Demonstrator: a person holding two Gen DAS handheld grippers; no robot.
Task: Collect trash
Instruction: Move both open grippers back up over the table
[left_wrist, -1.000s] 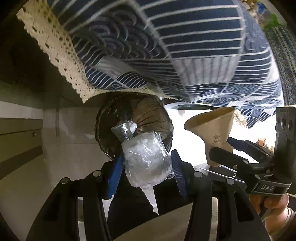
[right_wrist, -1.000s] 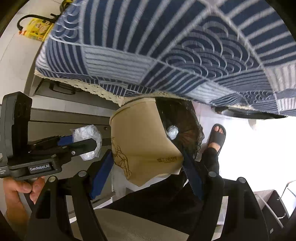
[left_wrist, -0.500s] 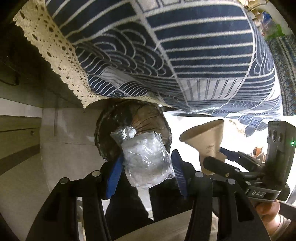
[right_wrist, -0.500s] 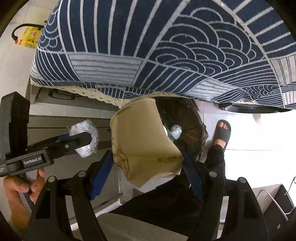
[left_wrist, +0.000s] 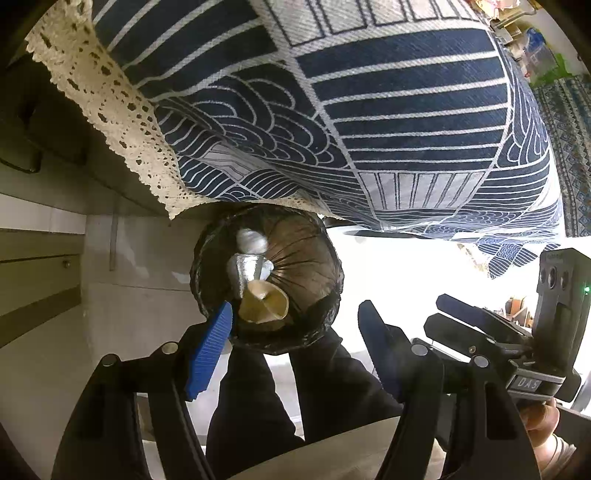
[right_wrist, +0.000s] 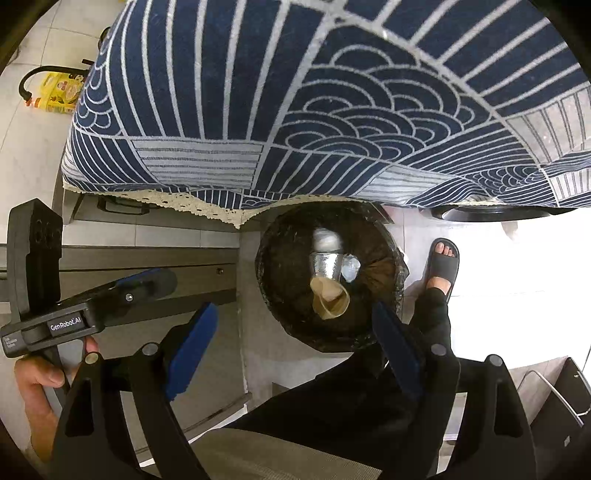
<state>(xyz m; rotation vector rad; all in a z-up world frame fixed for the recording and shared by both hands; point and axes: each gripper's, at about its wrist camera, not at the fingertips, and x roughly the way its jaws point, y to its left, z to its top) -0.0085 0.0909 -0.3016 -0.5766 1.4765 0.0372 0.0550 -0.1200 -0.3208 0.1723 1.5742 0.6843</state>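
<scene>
We are opening both the left gripper (left_wrist: 295, 332) and right gripper (right_wrist: 295, 332), nothing between them; the paper cup (right_wrist: 330, 298) is lying in the bin (right_wrist: 280, 306) at twelve o'clock below both.

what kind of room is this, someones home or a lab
Most likely a home: a table with a navy wave-pattern tablecloth, a lined trash bin on tiled floor, and a sandalled foot.

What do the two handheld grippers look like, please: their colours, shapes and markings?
Both are black plastic. The left gripper and right gripper have ribbed blue pads on their fingers. White labels read "GenRobot.AI" on the left one and "DAS" on the right; a green light glows on the right one's black block.
</scene>
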